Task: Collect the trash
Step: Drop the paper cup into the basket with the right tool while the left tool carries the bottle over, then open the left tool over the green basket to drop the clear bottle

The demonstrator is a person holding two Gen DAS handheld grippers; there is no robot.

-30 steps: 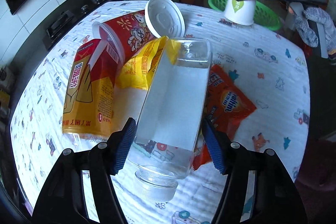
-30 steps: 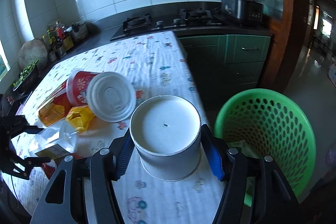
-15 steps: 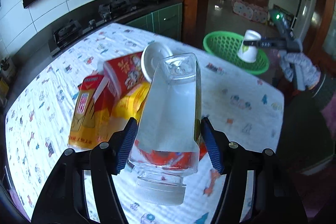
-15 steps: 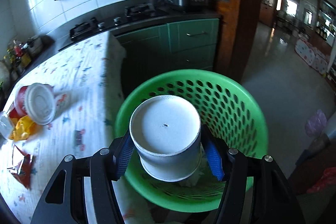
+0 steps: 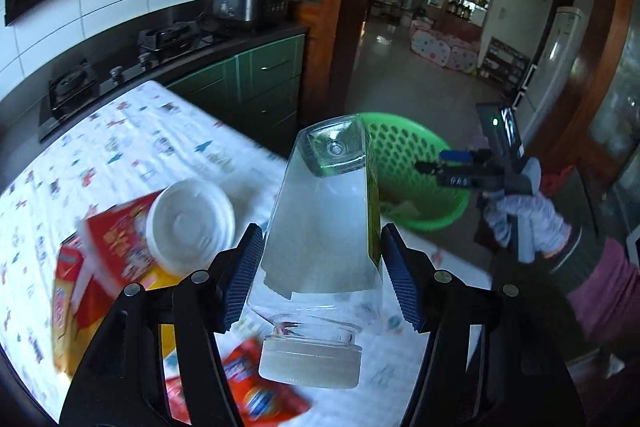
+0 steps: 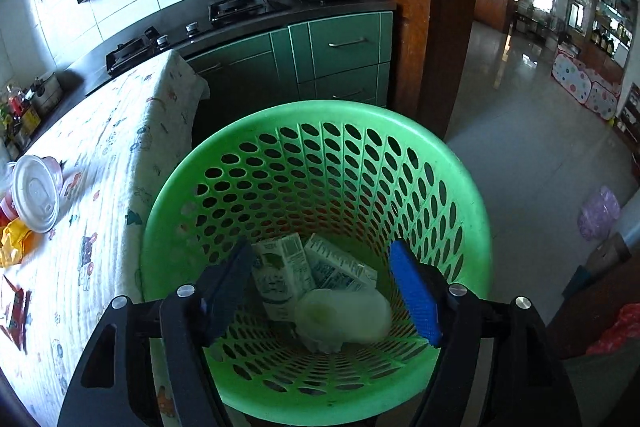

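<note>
A white cup lies binned under the right gripper, whose empty jaws are opening; a clear bottle is pinched by the left gripper; wrappers are left on the tabletop.

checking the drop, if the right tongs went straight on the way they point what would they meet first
Probably the white cup lying in the green basket, with the cartons just beyond it. The right tongs are opening with nothing between them; depth is hard to judge.

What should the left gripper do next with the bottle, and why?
Probably carry the clear bottle, clamped in the left gripper, across to the green basket. The right gripper is opening empty over it, the white cup already inside; pull it clear first.
</note>
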